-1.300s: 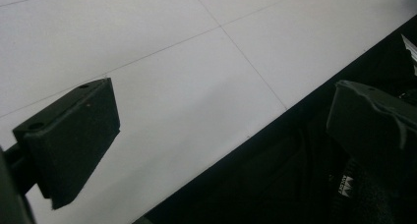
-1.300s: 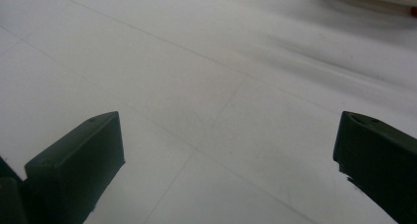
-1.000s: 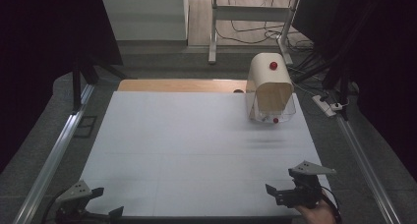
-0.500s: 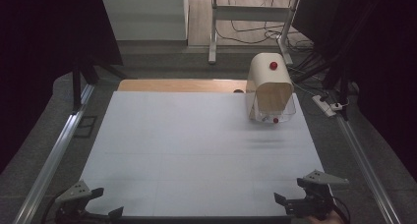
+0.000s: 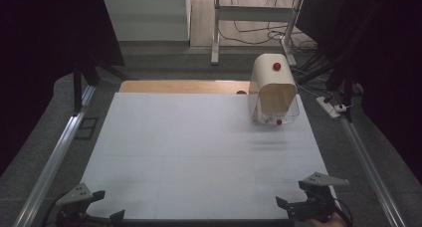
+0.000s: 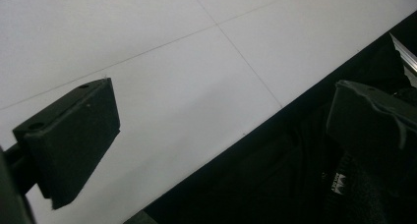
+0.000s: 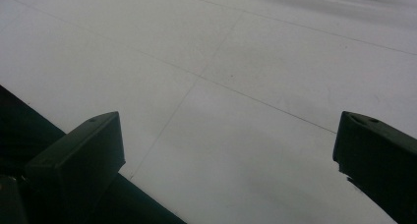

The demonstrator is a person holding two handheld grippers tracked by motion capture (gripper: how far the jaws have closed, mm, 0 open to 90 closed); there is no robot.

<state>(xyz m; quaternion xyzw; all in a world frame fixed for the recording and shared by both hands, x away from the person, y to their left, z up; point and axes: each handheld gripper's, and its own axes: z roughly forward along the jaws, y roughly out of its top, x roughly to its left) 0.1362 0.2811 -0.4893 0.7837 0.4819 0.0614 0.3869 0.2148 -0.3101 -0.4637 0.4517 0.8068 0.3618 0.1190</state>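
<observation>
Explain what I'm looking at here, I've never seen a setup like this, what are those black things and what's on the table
A person works at a table with two hand-held tools. Each tool is a gripper with two black jaws that open and close like tongs.

The high view looks down from above the person's side. The left gripper sits at the near left corner, the right gripper at the near right corner.

The other two pictures come from small cameras riding on the grippers, looking along their jaws. In both, the jaws stand wide apart with nothing between them, so nothing is held.

The surface is a white tabletop. On it, at the far right, stands a cream, arch-topped container with a clear front and a red knob. Neither gripper is near it.
</observation>
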